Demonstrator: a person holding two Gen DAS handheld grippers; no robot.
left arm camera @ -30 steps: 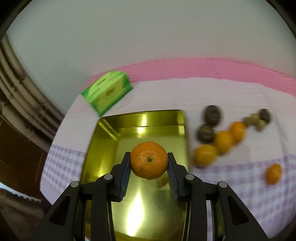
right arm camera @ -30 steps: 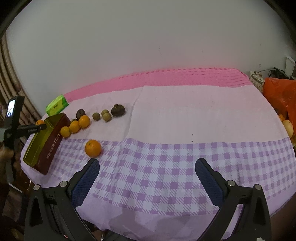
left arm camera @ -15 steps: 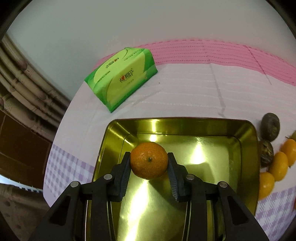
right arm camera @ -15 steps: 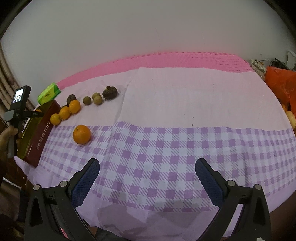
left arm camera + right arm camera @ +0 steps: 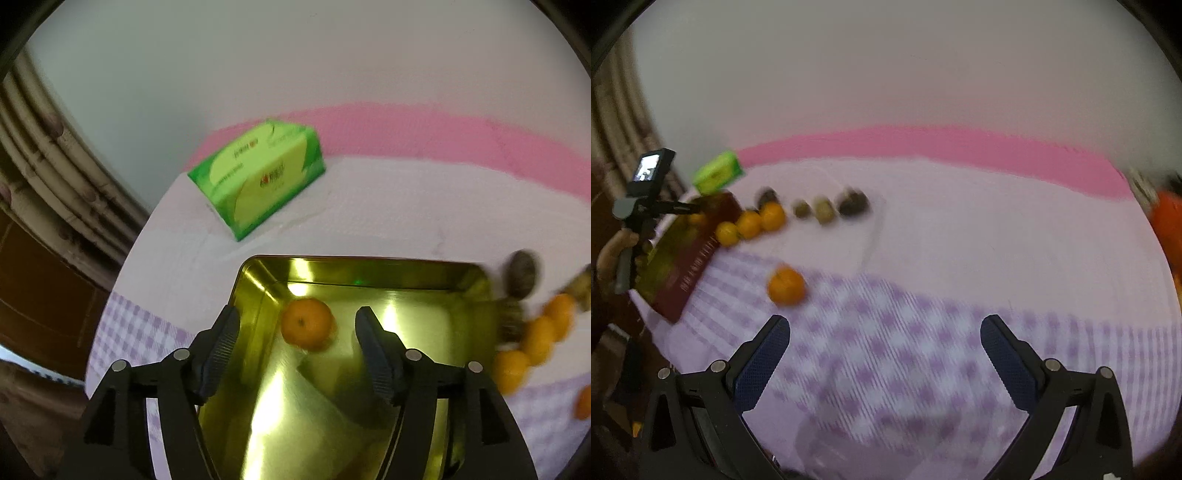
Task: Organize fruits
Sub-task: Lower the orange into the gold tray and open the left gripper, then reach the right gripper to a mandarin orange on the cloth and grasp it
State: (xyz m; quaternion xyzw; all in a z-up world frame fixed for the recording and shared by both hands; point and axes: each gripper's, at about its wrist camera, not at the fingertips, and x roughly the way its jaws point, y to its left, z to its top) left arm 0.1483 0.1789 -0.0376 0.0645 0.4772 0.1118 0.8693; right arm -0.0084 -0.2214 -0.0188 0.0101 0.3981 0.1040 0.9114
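An orange mandarin (image 5: pixel 307 324) lies in the gold tin box (image 5: pixel 424 271), near its far left corner. My left gripper (image 5: pixel 297 330) hangs over the box with its jaws opening; the mandarin sits between the pads and neither pad touches it. A row of small oranges (image 5: pixel 532 338) and dark fruits (image 5: pixel 521 273) lies right of the box. In the right wrist view my right gripper (image 5: pixel 884 341) is open over the checked cloth, with a lone orange (image 5: pixel 786 285) ahead of its left finger. The box (image 5: pixel 685 258) stands at the left.
A green tissue pack (image 5: pixel 258 179) lies behind the box near the table's far left edge. Several brown and dark fruits (image 5: pixel 829 206) sit beyond the oranges. An orange bag (image 5: pixel 1167 221) is at the far right. A hand (image 5: pixel 613 254) holds the left gripper's handle.
The left jaws have opened and let go of the mandarin, which now rests in the tin. The right gripper has shifted, so the fruits look larger and nearer in its blurred view.
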